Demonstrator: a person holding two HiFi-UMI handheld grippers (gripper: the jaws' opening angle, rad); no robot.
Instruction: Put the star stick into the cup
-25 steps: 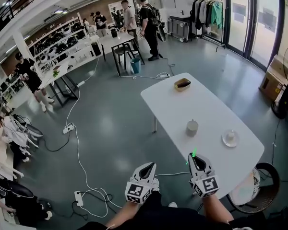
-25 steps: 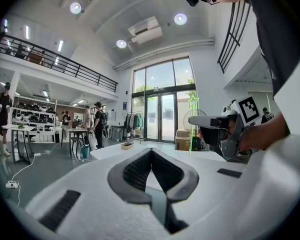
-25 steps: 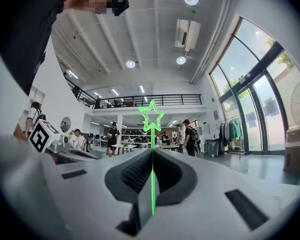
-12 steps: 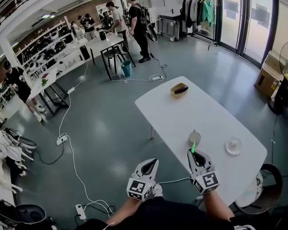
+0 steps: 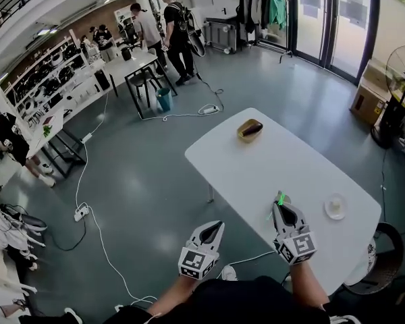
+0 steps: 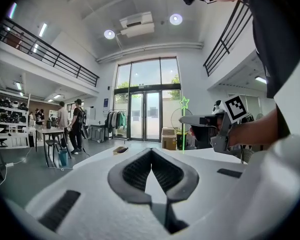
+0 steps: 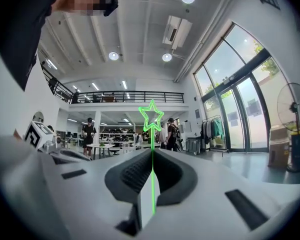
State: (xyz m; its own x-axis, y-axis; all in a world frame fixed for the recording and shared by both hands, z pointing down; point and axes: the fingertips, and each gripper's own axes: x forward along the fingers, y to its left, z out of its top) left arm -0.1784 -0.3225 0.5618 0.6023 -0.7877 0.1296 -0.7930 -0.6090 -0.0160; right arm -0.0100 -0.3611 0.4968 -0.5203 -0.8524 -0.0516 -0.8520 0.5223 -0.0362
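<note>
My right gripper (image 5: 282, 208) is over the near part of the white table (image 5: 256, 167), shut on the green star stick (image 5: 281, 199). The stick stands upright between its jaws, and the star outline (image 7: 152, 115) rises above the fingertips (image 7: 140, 171) in the right gripper view. The small grey cup (image 5: 287, 196) is mostly hidden right behind the stick and the gripper's tip. My left gripper (image 5: 214, 227) is shut and empty, off the table's near left edge over the floor. The left gripper view shows the star stick (image 6: 183, 126) held by the right gripper (image 6: 206, 120).
A white saucer (image 5: 335, 206) with something small on it lies right of the cup. A tan bowl (image 5: 250, 129) sits at the table's far end. A dark chair (image 5: 381, 265) stands at the near right corner. Cables cross the grey floor (image 5: 121, 181); people stand at distant tables.
The right gripper with the star stick has come up to the cup, which now sits hidden just behind its tip. The left gripper has stayed shut beside the table.
</note>
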